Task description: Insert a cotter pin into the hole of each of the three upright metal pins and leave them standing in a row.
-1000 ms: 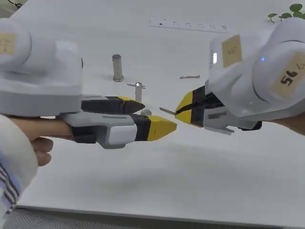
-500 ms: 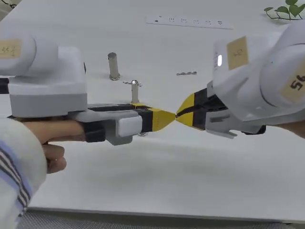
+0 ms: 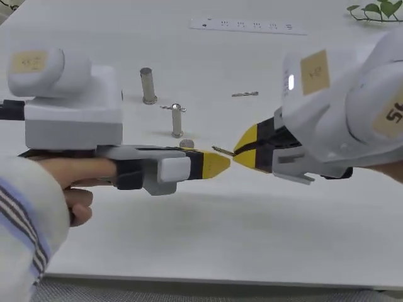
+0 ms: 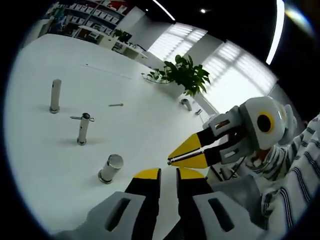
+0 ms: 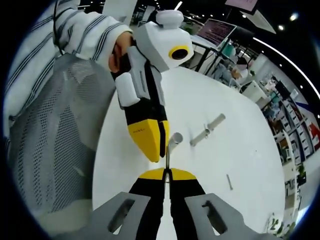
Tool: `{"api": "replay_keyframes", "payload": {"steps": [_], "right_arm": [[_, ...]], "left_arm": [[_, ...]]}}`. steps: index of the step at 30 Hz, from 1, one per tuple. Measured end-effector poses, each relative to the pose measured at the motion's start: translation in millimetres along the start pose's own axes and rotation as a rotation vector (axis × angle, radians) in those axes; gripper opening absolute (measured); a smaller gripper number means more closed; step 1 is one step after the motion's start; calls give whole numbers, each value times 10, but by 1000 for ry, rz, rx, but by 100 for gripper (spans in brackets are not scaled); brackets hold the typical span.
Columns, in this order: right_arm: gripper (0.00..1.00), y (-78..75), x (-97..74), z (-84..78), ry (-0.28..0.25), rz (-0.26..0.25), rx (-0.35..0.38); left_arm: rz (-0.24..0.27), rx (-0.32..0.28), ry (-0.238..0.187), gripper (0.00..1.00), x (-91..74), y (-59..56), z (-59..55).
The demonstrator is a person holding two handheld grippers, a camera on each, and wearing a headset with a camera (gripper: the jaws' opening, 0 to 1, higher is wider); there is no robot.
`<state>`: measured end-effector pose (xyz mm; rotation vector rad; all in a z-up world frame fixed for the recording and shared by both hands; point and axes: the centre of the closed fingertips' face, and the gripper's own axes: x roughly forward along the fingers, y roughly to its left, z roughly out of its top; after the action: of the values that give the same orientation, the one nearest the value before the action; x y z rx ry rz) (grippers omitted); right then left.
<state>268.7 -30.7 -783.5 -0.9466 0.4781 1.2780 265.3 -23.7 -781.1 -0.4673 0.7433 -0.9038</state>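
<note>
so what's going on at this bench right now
A person is fitting cotter pins into three upright metal pins. The right hand-held gripper is shut on a cotter pin, close to the left hand-held gripper, which holds nothing. The middle pin already carries one; the far pin and near pin are bare. A spare cotter pin lies on the table.

Head view: nearest metal pin [image 3: 187, 143] shows its top only, at 9 o'clock of the cotter pin [image 3: 221, 150]; shaft is hidden behind the left hand-held gripper [image 3: 217, 163]. Of the cotter pin only the tip shows, rest buried btw the pressed-together jaws of the right hand-held gripper [image 3: 242, 151], whose body is cut off at 3 o'clock. On the worktop [image 3: 208, 239] a loose cotter pin [image 3: 244, 94] is too small to tell its shape. Power strip [image 3: 249, 26] at 12 o'clock: sockets too small. Plant [image 3: 374, 9] at 1 o'clock, cut by top edge.
</note>
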Motion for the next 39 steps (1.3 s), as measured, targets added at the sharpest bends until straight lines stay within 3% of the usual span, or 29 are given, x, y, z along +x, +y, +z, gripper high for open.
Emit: {"api": "replay_keyframes", "payload": {"steps": [3,19,37,39], "right_arm": [[2,25,8,-8,0,4,0],[2,73,0,-12,-4,7,-1],[2,98,-16,18,-5,4,-34],[2,101,-18,22,-9,4,-39]], "left_arm": [[-4,-17,-2,1,18,-5,-6],[-16,-67,-30,1,68,-29,21],[-33,-112,4,1,40,-50,-23],[-31,-137,5,1,35,-51,-26]]}}
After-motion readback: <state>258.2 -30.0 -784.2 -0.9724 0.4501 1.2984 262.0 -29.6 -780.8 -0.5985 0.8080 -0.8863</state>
